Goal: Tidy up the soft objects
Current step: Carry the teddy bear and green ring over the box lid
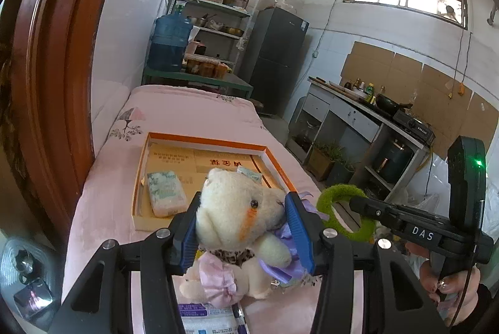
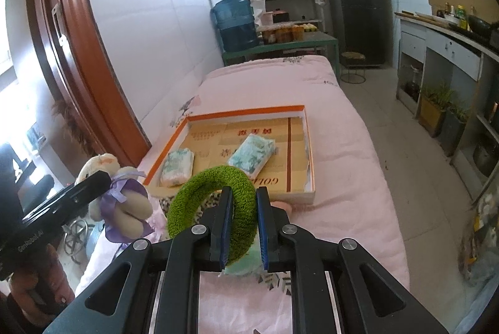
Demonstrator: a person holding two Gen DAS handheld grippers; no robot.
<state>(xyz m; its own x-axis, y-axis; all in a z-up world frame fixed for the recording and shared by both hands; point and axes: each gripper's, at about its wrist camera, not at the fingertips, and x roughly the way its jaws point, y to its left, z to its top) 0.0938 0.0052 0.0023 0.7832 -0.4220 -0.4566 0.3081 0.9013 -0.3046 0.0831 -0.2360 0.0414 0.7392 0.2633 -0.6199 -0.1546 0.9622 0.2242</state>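
My left gripper (image 1: 241,210) is shut on the head of a cream teddy bear (image 1: 237,215) with purple ribbons, held above the pink bed; the bear also shows in the right wrist view (image 2: 120,196). My right gripper (image 2: 244,196) is shut on a fuzzy green ring (image 2: 212,193), held just before the box; the ring also shows in the left wrist view (image 1: 341,210). An orange-rimmed cardboard box (image 2: 302,112) lies on the bed with two tissue packs (image 2: 179,165) (image 2: 252,154) inside. One pack shows in the left wrist view (image 1: 165,193).
The pink bed (image 2: 343,147) runs along a white wall and a wooden door frame (image 2: 71,53). A plastic packet (image 1: 209,317) lies on the bed under the left gripper. A kitchen counter (image 2: 443,41), plants and shelves stand to the right and behind.
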